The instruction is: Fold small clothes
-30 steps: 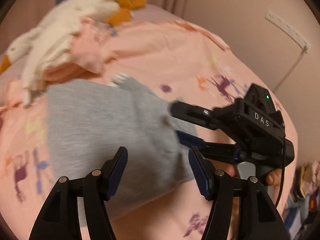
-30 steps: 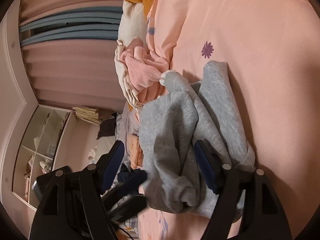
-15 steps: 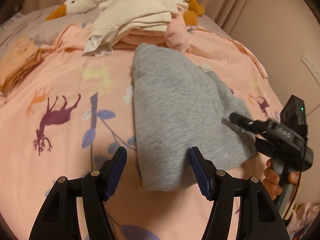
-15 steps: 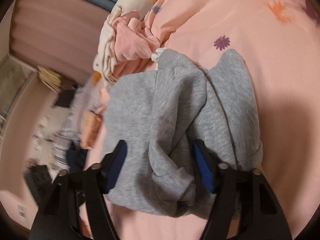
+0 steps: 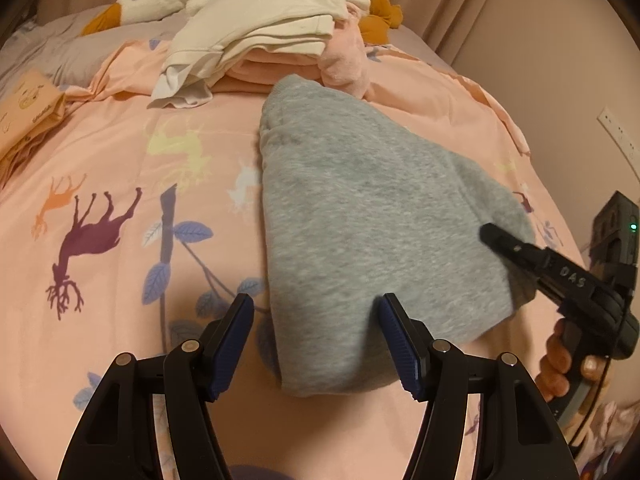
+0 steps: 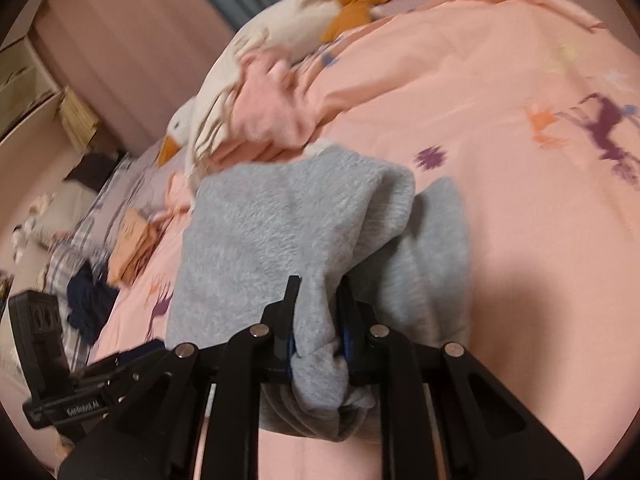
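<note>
Item: grey fleece garment (image 5: 372,216), partly folded, thick and soft, on the pink printed bed (image 5: 120,168); long axis runs away from the grippers toward the stacked cream and pink clothes (image 5: 260,40). Right gripper (image 6: 316,320) clenched on its bunched near-right edge. Left gripper (image 5: 316,340) released, jaws wide, straddling the near-left corner, nearer the free edge.

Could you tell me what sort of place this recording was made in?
Most likely a bedroom at home: the grey garment lies on a bed with a pink animal-print duvet, a plush goose rests near the pillow end, and curtains hang behind.
</note>
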